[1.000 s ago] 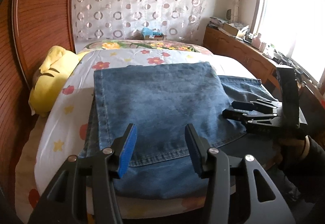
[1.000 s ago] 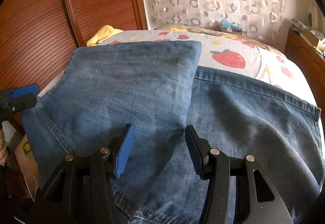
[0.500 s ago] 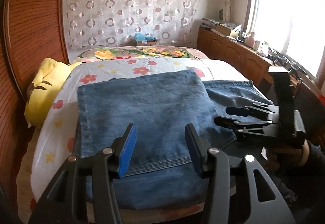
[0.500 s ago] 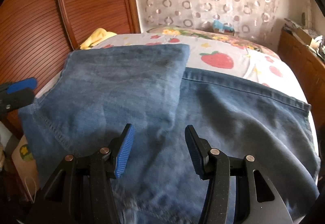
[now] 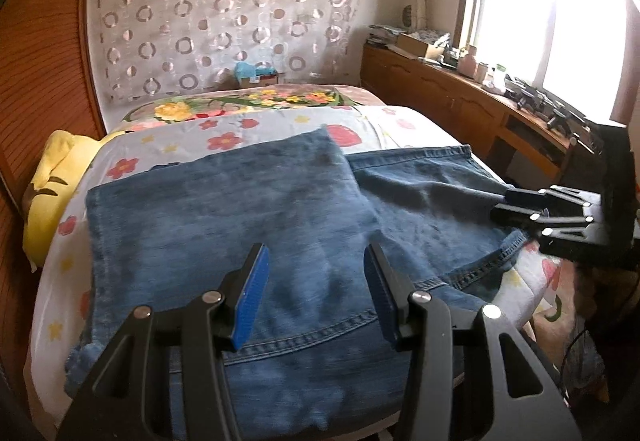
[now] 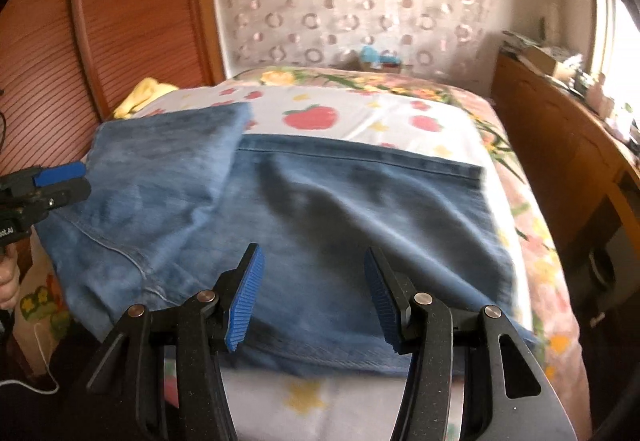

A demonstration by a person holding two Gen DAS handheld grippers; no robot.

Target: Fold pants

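Blue denim pants (image 5: pixel 248 225) lie flat on the bed, with a folded layer on the left over a lower layer that runs to the right (image 6: pixel 360 225). My left gripper (image 5: pixel 314 293) is open and empty above the near hem. My right gripper (image 6: pixel 312 297) is open and empty above the near edge of the right part. The right gripper also shows at the right of the left wrist view (image 5: pixel 508 205), and the left gripper shows at the left edge of the right wrist view (image 6: pixel 68 181).
The bed sheet (image 5: pixel 384 125) has a flower and strawberry print. A yellow pillow (image 5: pixel 52 181) lies at the left by the wooden headboard (image 6: pixel 132 13). A wooden cabinet (image 5: pixel 448 101) with clutter runs along the window on the right. A small box (image 5: pixel 256 77) sits at the far end.
Both grippers have drawn back from the pants and swung right, so more of the bed and the right part of the pants is in view. Both stay open.
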